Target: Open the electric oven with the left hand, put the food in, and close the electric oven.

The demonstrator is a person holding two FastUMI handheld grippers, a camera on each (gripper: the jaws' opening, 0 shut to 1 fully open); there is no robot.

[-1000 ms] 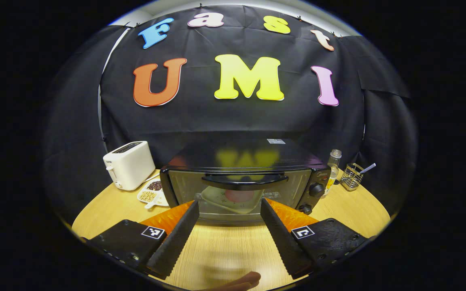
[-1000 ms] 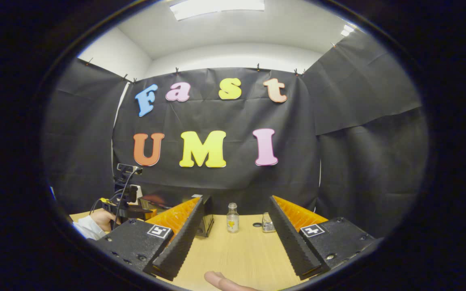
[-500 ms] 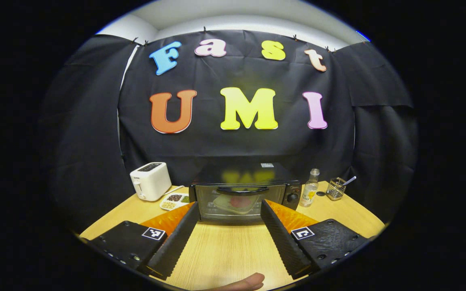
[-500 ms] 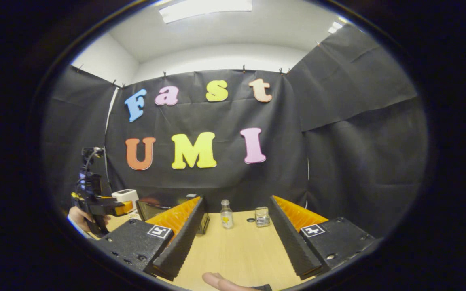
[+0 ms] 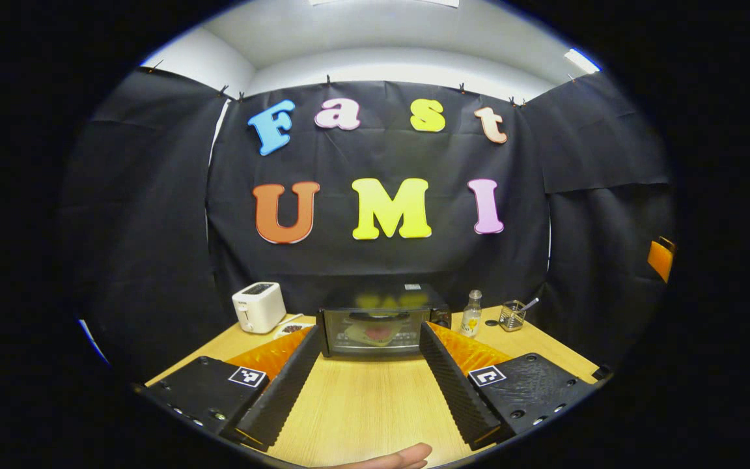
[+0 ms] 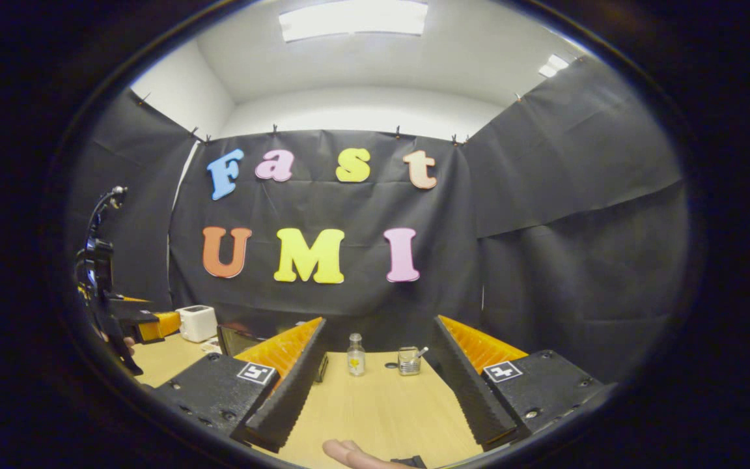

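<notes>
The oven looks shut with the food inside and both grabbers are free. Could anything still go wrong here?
Perhaps little. The electric oven has its door up, with the food seen through the glass, though whether it has latched fully I cannot tell. The small glass bottle and wire holder stand ahead of the open right hand-held gripper; a forward sweep might topple them.

Right gripper [image 6: 375, 384] held above the wooden table [image 6: 375, 410], fingers spread wide with nothing between. Beyond them, a small bottle [image 6: 353, 355] just beside a wire holder [image 6: 407, 360]. Farther left, the oven [image 6: 238, 339], a white toaster [image 6: 196, 323], and the left gripper [image 6: 147, 326] in a hand.
</notes>
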